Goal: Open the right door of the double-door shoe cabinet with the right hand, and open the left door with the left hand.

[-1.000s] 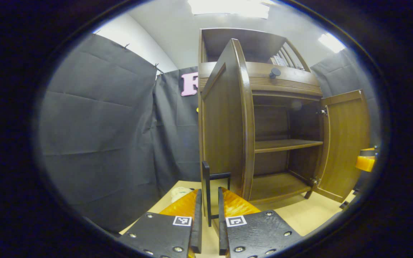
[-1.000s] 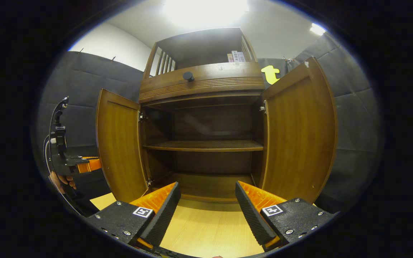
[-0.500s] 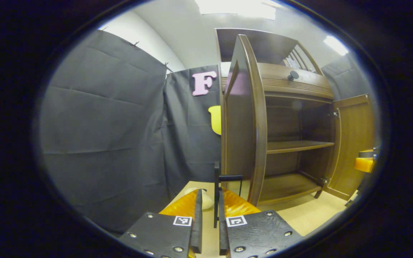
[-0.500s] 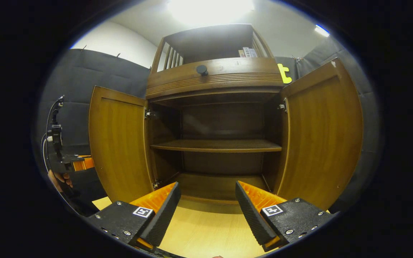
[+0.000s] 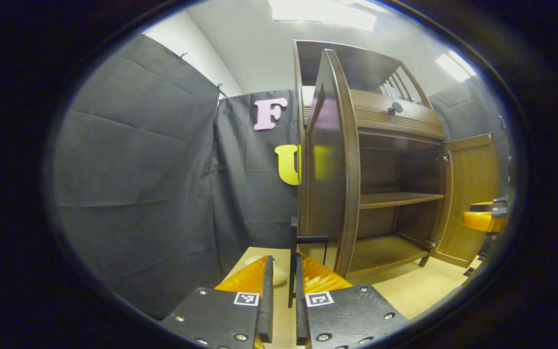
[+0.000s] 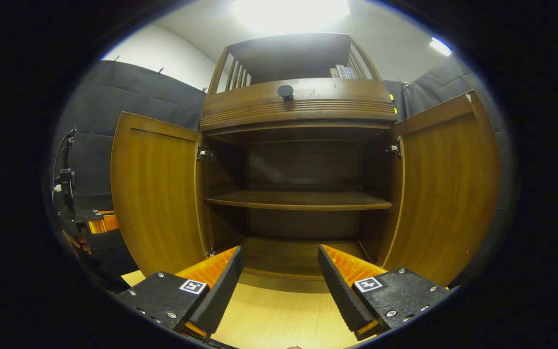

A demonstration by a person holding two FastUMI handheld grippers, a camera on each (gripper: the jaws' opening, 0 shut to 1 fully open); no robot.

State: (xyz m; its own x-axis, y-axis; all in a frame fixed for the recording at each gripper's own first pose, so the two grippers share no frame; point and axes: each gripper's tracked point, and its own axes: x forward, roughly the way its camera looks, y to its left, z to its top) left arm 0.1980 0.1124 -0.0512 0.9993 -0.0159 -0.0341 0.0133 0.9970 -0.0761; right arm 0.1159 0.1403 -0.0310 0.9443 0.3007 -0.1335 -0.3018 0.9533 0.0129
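With both doors swung wide, the shoe cabinet [image 6: 298, 145] is seen standing on the light wooden worktop [image 6: 279, 315], its inner shelf [image 6: 298, 199] bare. The left door [image 5: 330, 165] is held by its black handle [image 5: 292, 261], on which the left gripper [image 5: 281, 291] jaws are closed. The right door [image 6: 446, 189] is untouched; the right gripper [image 6: 281, 276] jaws are spread open before the cabinet.

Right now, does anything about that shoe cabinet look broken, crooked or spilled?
Nothing stands out. The shoe cabinet stands upright with its left door and right door swung open, and its shelf is level and bare.
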